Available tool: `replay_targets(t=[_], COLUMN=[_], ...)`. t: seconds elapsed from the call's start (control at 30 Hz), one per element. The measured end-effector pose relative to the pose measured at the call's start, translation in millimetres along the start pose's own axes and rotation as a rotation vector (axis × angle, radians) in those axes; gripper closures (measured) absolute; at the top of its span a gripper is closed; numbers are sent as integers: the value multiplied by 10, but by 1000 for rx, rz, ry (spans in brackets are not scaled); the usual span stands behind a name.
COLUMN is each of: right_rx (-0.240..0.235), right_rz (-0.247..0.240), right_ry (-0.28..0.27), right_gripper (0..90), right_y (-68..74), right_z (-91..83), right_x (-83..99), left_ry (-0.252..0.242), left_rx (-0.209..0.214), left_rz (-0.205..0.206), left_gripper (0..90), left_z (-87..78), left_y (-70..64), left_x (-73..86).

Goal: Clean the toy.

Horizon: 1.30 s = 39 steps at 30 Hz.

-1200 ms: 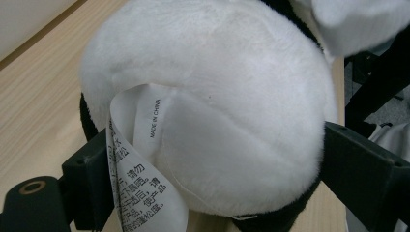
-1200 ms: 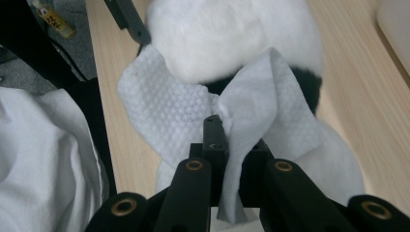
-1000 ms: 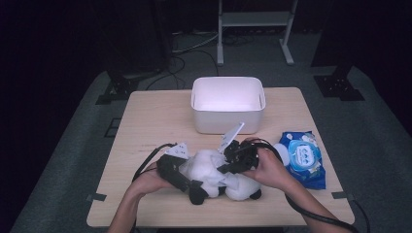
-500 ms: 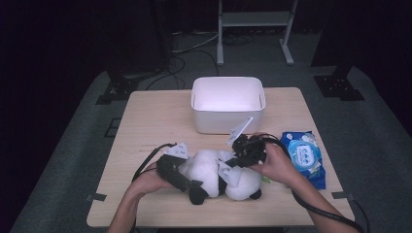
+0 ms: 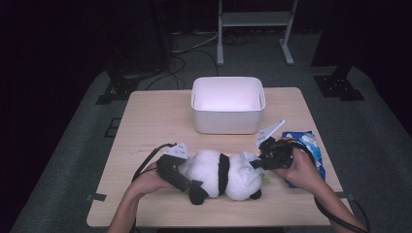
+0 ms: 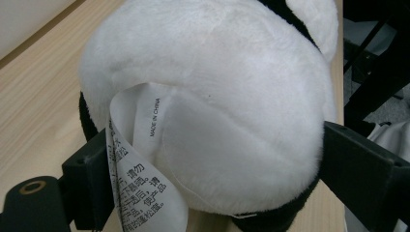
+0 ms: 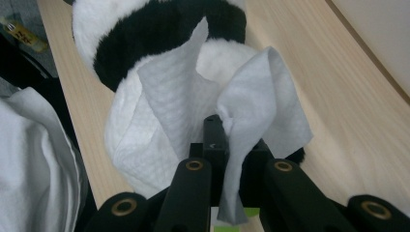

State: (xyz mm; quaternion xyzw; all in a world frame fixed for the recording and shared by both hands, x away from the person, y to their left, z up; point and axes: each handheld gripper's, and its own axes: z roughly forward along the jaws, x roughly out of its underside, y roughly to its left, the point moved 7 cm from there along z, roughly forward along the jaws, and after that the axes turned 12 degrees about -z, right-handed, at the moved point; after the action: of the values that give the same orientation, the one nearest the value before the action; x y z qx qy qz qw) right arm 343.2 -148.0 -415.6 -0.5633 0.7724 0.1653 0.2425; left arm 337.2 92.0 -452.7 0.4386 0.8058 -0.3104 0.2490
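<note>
A black and white panda plush (image 5: 218, 170) lies on its side near the front edge of the wooden table (image 5: 145, 126). My left gripper (image 5: 187, 180) is shut on the plush's white rear end; in the left gripper view the plush (image 6: 217, 72) bulges between the two jaws of the left gripper (image 6: 212, 164), and its printed care label (image 6: 140, 183) hangs beside the left jaw. My right gripper (image 5: 257, 162) is at the plush's head end. In the right gripper view the right gripper (image 7: 225, 145) is shut on a white wipe (image 7: 169, 111) that drapes against the plush (image 7: 96, 29).
A white rectangular bin (image 5: 228, 124) stands behind the plush at the table's middle back. A blue pack of wipes (image 5: 311, 145) lies at the right edge, just beyond the right hand. Black cables trail from both grippers.
My right gripper has drawn to the right with the wipe, off the plush's top towards its head end. The left gripper has kept its hold in place.
</note>
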Motion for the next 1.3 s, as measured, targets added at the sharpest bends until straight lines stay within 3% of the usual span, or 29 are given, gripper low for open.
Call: replay_targets(t=[0.37, 0.73, 1.03, 1.3], right_rx=[13, 12, 12, -25], right_rz=[65, 95, 62, 46], right_ry=[-12, -10, -14, -5], right_gripper=[845, 844, 845, 845], right_y=[-137, -150, -254, -298], right_z=[-7, -2, 91, 263], right_x=[258, 402, 72, -259], left_ry=[-1, 3, 12, 21], left_rx=[1, -6, -5, -7], left_rz=[-2, 3, 4, 15], left_gripper=[95, 95, 95, 95], left_z=[1, 6, 3, -3], left_y=[-3, -15, -31, -43], left_x=[0, -2, 5, 5])
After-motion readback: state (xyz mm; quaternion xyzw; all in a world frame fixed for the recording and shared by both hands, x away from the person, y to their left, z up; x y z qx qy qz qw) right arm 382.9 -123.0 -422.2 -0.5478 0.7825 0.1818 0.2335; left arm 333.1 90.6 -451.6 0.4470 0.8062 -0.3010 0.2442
